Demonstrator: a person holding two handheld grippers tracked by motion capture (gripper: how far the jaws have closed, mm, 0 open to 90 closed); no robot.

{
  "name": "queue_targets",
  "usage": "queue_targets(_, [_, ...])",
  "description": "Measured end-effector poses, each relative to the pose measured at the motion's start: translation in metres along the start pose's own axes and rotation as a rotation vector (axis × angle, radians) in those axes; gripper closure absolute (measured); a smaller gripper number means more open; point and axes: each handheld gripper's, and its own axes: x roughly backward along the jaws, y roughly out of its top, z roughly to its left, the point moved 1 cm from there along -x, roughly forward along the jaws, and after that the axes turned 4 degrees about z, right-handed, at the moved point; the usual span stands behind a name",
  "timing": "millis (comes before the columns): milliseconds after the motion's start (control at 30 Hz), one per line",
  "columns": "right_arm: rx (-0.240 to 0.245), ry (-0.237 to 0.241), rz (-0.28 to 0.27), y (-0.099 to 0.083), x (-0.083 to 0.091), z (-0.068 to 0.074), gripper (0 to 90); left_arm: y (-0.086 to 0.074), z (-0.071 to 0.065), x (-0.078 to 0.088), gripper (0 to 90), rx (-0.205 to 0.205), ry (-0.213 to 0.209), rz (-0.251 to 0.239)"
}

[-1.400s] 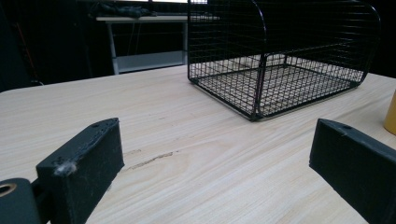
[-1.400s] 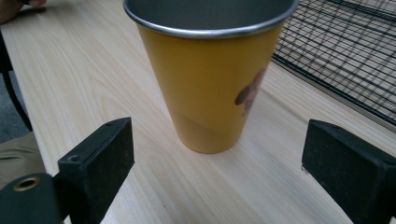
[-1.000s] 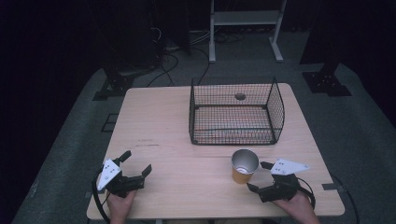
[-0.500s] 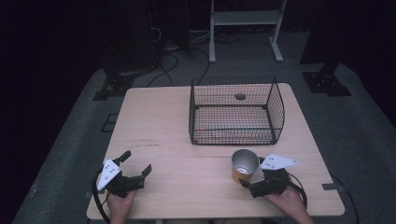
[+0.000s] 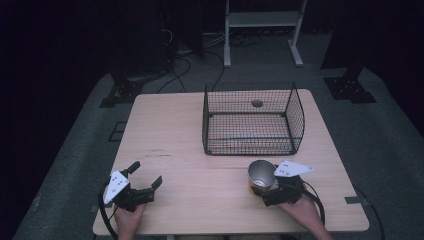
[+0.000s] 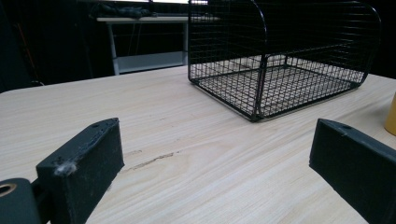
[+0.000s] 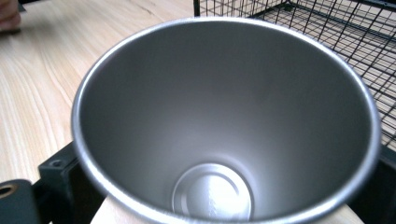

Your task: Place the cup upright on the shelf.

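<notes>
Right claw (image 5: pixel 267 192) straddles the steel cup (image 5: pixel 262 175), whether clamped I cannot tell

Dim overhead light falls on the table (image 5: pixel 175 130), its surroundings nearly black; the cup (image 7: pixel 224 121) looms close and soft, its metal rim faintly glaring

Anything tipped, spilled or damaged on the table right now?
Nothing stands out. The steel cup with the yellow outside stands upright and empty between the jaws of the right hand-held gripper. The black wire basket sits square on the pale wooden table.
</notes>
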Motion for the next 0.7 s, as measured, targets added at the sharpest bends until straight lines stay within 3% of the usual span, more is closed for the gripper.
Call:
queue_targets(133, [-0.013,0.021,-0.01,0.003,-0.001,-0.002,7.8,0.0,0.0,0.0,2.2,0.002,0.001,-0.001])
queue_targets(167, [-0.008,0.032,-0.02,0.004,-0.001,-0.001,12.7,0.0,0.0,0.0,2.2,0.002,0.001,-0.001])
queue_targets(467, [-0.008,0.047,-0.006,0.006,0.002,-0.003,13.0,0.0,0.0,0.0,2.2,0.003,-0.001,-0.002])
queue_targets(700, [-0.007,0.072,-0.021,0.022,0.016,-0.012,13.1,0.0,0.0,0.0,2.2,0.003,0.0,-0.001])
